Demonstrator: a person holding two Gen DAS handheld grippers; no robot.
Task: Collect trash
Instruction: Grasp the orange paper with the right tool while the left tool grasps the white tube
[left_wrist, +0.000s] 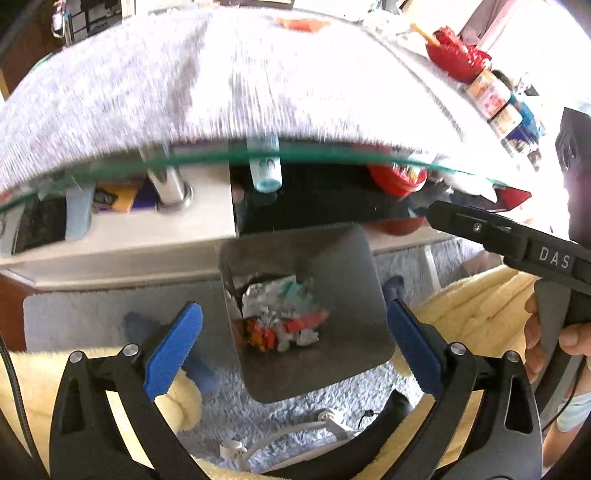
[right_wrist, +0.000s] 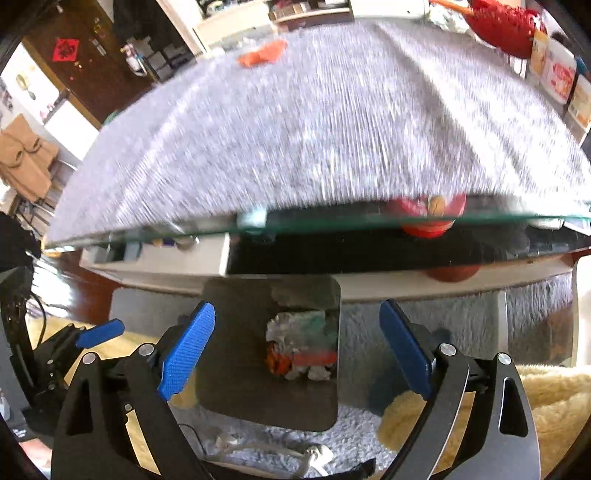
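Note:
A dark grey square bin (left_wrist: 343, 258) stands on the floor below the glass table edge, also in the right wrist view (right_wrist: 236, 295). Crumpled wrappers (left_wrist: 284, 314), silver, teal and orange-red, lie inside it, and show in the right wrist view (right_wrist: 301, 345). My left gripper (left_wrist: 293, 345) is open and empty above the bin. My right gripper (right_wrist: 297, 347) is open and empty above the bin too; its body shows at the right of the left wrist view (left_wrist: 517, 240). An orange piece of trash (right_wrist: 263, 53) lies at the far side of the table, also in the left wrist view (left_wrist: 303, 23).
A grey cloth (right_wrist: 314, 129) covers the glass table (left_wrist: 295, 157). Red baskets and jars (left_wrist: 480, 85) stand at the table's right edge. A lower shelf (left_wrist: 147, 221) holds small items. A yellow fleece (right_wrist: 546, 406) and white cable (right_wrist: 266, 450) lie on the grey carpet.

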